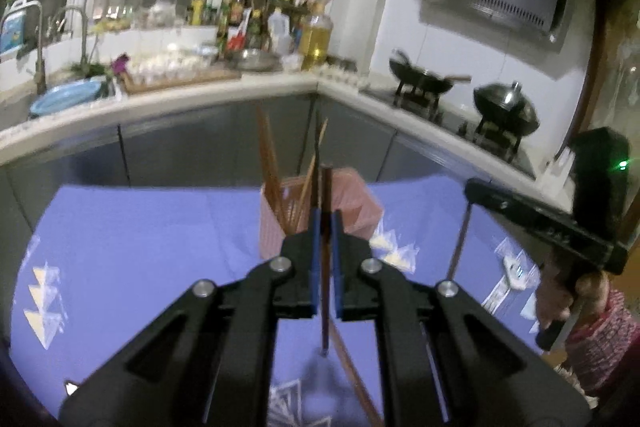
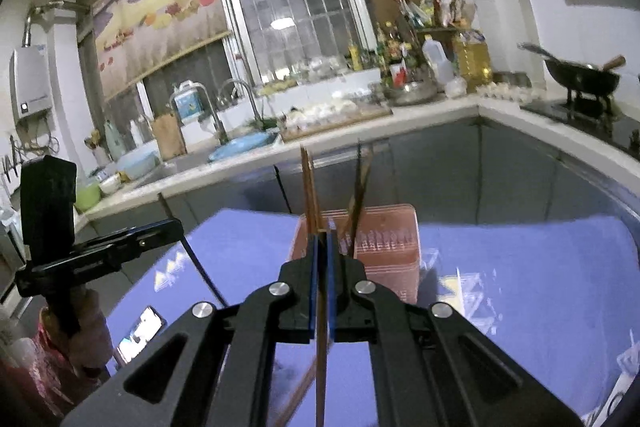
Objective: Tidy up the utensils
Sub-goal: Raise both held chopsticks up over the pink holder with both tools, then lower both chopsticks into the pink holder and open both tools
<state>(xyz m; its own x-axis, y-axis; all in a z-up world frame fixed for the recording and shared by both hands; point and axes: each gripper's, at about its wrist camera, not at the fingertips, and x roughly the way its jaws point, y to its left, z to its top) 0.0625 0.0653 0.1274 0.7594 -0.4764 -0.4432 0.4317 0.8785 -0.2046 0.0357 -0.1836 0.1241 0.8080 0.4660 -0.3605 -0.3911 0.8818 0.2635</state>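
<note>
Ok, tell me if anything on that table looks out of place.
One thing: a chopstick lies loose and slanted on the purple table, not in the pink holder with the others. Each gripper, left and right, is shut on a chopstick. Nothing looks spilled or broken.

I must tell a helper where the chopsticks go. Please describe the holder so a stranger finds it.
On the purple tablecloth below the kitchen counter stands a pink ribbed plastic holder. Brown chopsticks stick upright from it, and it is the only tall container on that cloth.
</note>
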